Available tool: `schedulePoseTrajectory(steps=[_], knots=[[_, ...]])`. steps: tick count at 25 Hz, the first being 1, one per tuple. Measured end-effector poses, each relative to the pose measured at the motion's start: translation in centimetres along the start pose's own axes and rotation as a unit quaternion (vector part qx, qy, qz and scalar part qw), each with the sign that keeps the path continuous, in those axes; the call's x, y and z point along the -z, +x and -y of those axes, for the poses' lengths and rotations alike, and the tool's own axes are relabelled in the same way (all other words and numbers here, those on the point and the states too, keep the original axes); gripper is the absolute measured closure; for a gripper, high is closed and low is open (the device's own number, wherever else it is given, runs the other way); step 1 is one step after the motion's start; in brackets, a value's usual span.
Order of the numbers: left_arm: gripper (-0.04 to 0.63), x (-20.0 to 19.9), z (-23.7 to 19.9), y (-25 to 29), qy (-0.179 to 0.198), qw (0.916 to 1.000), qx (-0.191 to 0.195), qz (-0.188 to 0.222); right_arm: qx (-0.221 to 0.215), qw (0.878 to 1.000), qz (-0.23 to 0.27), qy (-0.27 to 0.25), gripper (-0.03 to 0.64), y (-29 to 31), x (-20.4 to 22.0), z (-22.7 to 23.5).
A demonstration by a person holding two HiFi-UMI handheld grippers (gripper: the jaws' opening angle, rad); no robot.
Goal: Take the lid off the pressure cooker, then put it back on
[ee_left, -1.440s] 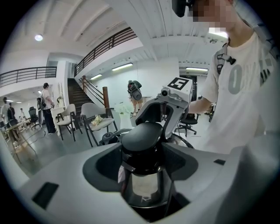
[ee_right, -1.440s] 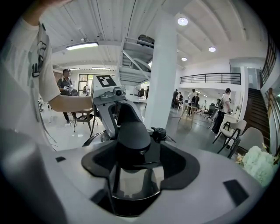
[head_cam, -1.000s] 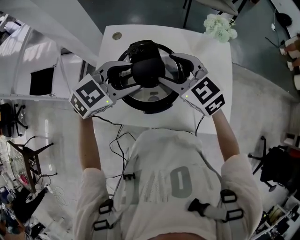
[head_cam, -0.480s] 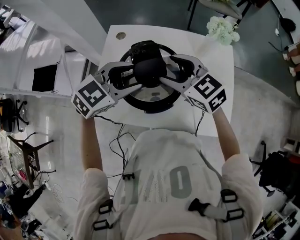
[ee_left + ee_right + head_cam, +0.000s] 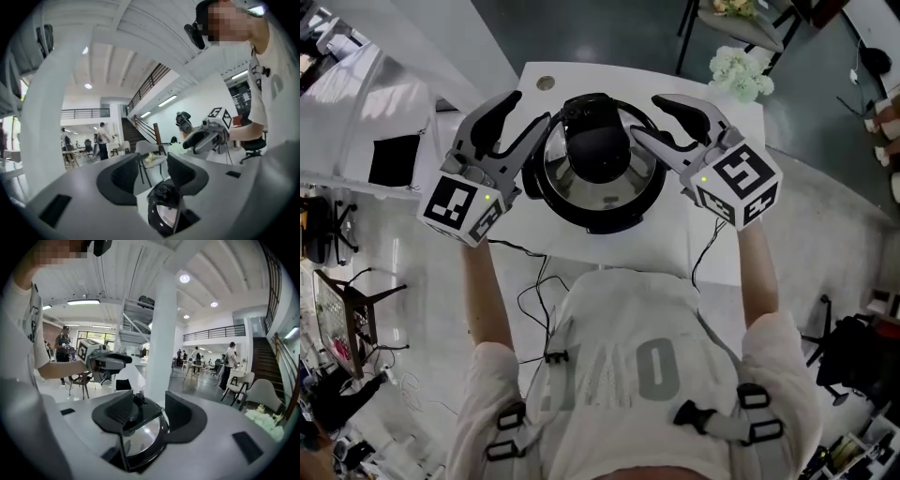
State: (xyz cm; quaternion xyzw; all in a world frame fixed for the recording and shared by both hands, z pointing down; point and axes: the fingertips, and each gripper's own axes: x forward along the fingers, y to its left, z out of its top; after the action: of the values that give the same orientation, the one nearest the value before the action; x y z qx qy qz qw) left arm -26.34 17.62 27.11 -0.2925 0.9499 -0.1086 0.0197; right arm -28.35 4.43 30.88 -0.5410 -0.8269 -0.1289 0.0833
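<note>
Where the lid (image 5: pixel 581 183) is sitting: it is being carried on the pressure cooker (image 5: pixel 598 216), mid-table, black knob (image 5: pixel 600 153) uppermost.
Left gripper (image 5: pixel 523 111): being held up at the cooker's left; its jaws have just been closing partway and are being kept apart, nothing between them.
Right gripper (image 5: pixel 652 117): likewise at the right, empty.
Risk: if the knob is being pinched off-centre, the lid is likely being tilted, jammed, or dropped onto the table (image 5: pixel 712 239).
</note>
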Motion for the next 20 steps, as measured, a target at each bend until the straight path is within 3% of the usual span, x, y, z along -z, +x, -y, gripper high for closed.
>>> schedulePoseTrajectory(steps=[2, 4, 6, 8, 10, 13, 15, 20], knots=[[0.461, -1.5, -0.4, -0.4, 0.005, 0.9976, -0.064, 0.026, 0.036, 0.999, 0.026, 0.009, 0.439, -0.4, -0.9, 0.8], [0.542, -2.3, -0.7, -0.8, 0.005, 0.9901, -0.134, 0.044, 0.076, 0.994, 0.065, 0.034, 0.523, -1.0, -1.7, 1.3], [0.567, -2.5, -0.7, -1.4, -0.006, 0.9794, -0.194, 0.056, 0.102, 0.986, 0.114, 0.072, 0.607, -1.8, -2.4, 1.5], [0.577, -2.2, 0.0, -1.9, -0.009, 0.9714, -0.229, 0.061, 0.097, 0.975, 0.157, 0.121, 0.607, -2.4, -2.6, 1.1], [0.577, -1.6, 1.0, -2.1, 0.001, 0.9694, -0.239, 0.057, 0.104, 0.967, 0.177, 0.152, 0.607, -2.9, -2.1, 1.0], [0.577, -0.7, 2.2, -2.3, -0.017, 0.9688, -0.240, 0.059, 0.163, 0.963, 0.168, 0.135, 0.607, -4.0, -0.7, 1.4], [0.577, -0.1, 2.5, -2.4, -0.036, 0.9676, -0.242, 0.063, 0.187, 0.963, 0.153, 0.116, 0.607, -4.2, 0.1, 1.3], [0.577, 0.5, 3.0, -2.2, -0.040, 0.9694, -0.235, 0.059, 0.191, 0.969, 0.129, 0.090, 0.609, -4.1, 0.8, 0.9]])
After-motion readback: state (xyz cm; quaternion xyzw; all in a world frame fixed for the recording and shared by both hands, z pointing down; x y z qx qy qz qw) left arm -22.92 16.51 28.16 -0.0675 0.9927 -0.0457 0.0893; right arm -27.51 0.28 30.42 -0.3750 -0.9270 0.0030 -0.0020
